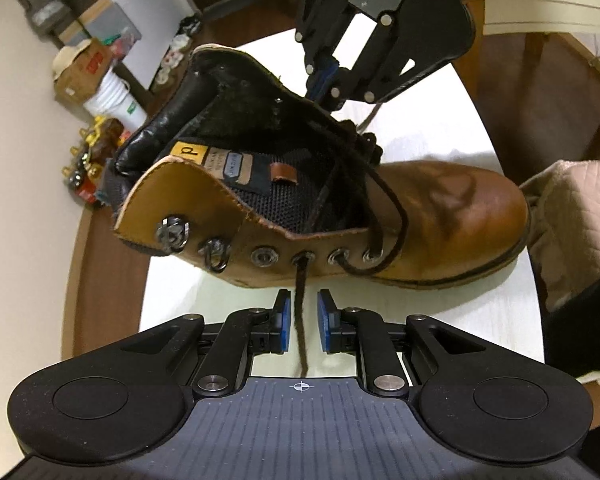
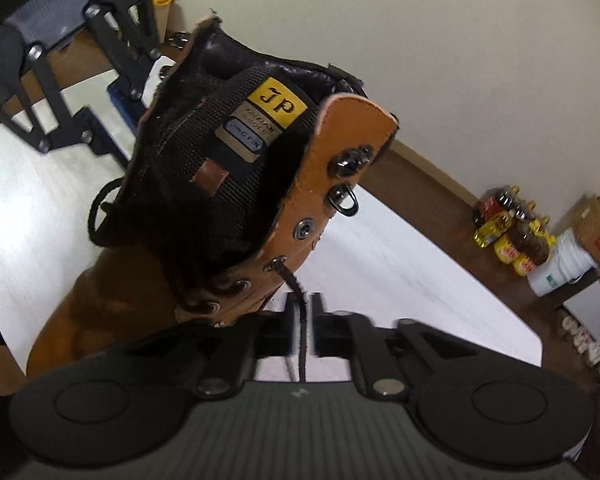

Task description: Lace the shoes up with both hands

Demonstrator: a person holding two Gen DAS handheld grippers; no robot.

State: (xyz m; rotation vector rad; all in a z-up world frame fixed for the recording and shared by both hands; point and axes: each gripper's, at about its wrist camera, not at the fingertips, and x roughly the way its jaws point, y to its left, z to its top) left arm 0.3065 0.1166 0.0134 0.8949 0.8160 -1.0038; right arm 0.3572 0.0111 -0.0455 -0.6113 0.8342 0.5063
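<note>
Left wrist view: the boot (image 1: 440,208) lies on the white desk (image 1: 440,128), toe toward 3 o'clock, cuff toward 10, tongue flopped open.

- The lace (image 1: 300,312) crosses the lower eyelets, leaves one on the near row and runs toward 6 o'clock.
- Your left tongs (image 1: 303,320) stand open. The lace hangs between the pads, and neither pad seems to press it.
- Your right tongs (image 2: 303,328) look closed on the other lace end. In the right wrist view, that end leaves the far row's eyelet and passes straight between the pads.

Risks:
- If you close the left tongs late or off-centre, the loose strand can swing out of the gap and you pinch air.
- Nothing pins the boot down. A hard pull from the right side can drag or roll it and take the near strand out of reach.
- An uneven pull can also draw the free end back through its eyelet.
- The next eyelet (image 1: 264,257), toward 9 o'clock, shows empty, and the D-ring (image 1: 217,254) sits just beyond it. The limp end may bend against the eyelet rim, or you may skip ahead.
</note>
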